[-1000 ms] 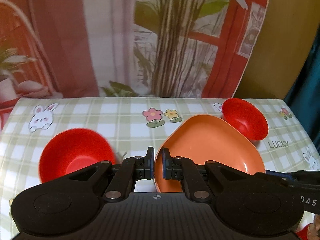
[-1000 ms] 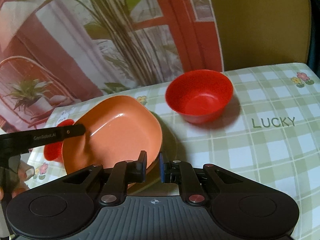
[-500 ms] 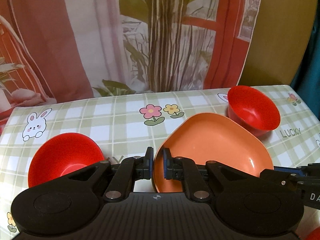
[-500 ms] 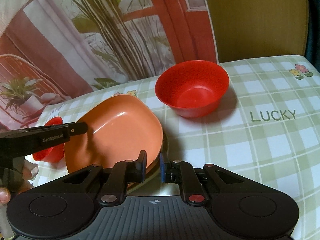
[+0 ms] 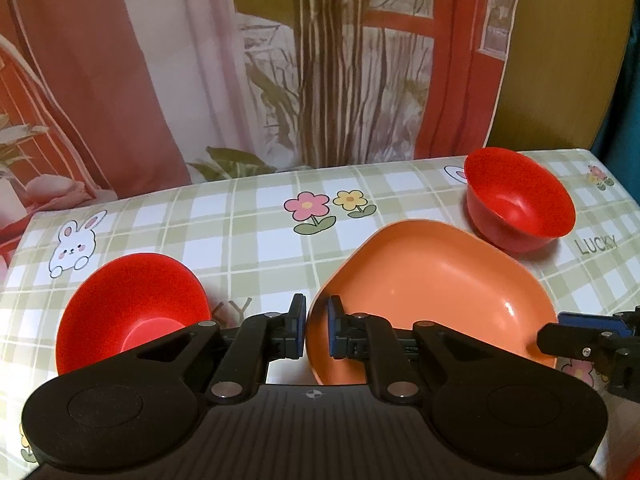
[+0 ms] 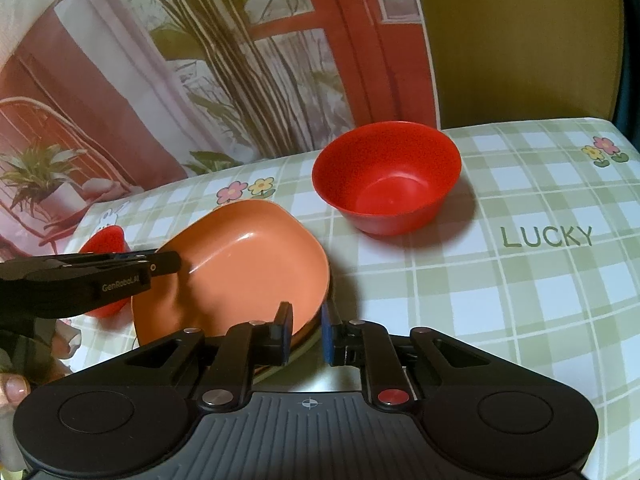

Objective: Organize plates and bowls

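An orange plate is held tilted over the checked tablecloth. My left gripper is shut on its left rim. My right gripper stands around its right rim, jaws slightly apart with a gap on each side. The plate also shows in the right wrist view. A darker plate edge lies under it. One red bowl stands to the left, another red bowl at the back right, also in the left wrist view.
The tablecloth has flower, bunny and LUCKY prints. A printed curtain backdrop hangs along the table's far edge. The table's right edge is near the back-right bowl.
My right gripper's jaws have opened a little around the plate rim. The left gripper keeps its hold; both views drifted slightly and the plate sits a bit lower.
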{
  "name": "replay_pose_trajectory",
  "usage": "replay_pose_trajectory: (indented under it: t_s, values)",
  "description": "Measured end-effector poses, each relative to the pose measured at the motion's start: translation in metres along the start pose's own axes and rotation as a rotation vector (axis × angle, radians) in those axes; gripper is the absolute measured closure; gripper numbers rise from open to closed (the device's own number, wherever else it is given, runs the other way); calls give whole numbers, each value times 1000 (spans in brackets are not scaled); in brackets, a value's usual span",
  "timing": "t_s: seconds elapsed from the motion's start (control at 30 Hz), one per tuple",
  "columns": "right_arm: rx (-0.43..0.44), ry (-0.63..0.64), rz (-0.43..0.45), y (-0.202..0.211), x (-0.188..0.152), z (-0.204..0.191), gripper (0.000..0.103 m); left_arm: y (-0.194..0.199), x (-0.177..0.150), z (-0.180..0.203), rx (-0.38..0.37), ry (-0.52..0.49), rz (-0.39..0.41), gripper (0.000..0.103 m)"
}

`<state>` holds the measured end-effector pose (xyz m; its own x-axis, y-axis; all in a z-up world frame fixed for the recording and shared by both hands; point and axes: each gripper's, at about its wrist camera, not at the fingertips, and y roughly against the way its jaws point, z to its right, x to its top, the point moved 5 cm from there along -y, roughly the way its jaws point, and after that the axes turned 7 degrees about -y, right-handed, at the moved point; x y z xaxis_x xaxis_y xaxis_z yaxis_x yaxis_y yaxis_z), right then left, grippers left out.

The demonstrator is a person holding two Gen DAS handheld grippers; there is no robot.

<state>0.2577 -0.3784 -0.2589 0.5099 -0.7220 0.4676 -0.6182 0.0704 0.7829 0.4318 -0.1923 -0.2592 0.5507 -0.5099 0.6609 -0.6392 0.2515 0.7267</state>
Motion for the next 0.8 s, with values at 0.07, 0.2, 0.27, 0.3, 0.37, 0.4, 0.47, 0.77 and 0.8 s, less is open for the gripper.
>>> replay_pose_trajectory:
  t_s: [0.07, 0.2, 0.27, 0.3, 0.37, 0.4, 0.47, 0.77, 0.8]
  values:
    - [-4, -3, -4, 0, -1, 2, 87, -1, 0, 0, 20, -6, 2, 91]
    - [-8, -6, -2, 2, -1, 4, 84, 0, 1, -2, 17, 9, 2, 90]
    - [-13, -4, 3, 5, -1, 4, 84, 3, 1, -2, 26, 7, 7, 90]
    - [-15, -1, 6, 7, -1, 3, 84, 5, 1, -2, 30, 9, 12, 90]
    - [-13, 5, 16, 12, -1, 1, 84, 13, 3, -4, 38, 18, 27, 90]
    - [-11, 8, 20, 15, -1, 0, 84, 17, 3, -5, 41, 23, 33, 90]
    - [-4, 15, 27, 20, -1, -3, 84, 27, 3, -9, 47, 34, 41, 90]
    - [49, 86, 77, 51, -10, -33, 84, 92, -12, -38, 72, 117, 60, 81]
    - [56, 97, 83, 55, -12, -38, 84, 100, -15, -40, 74, 124, 64, 81]
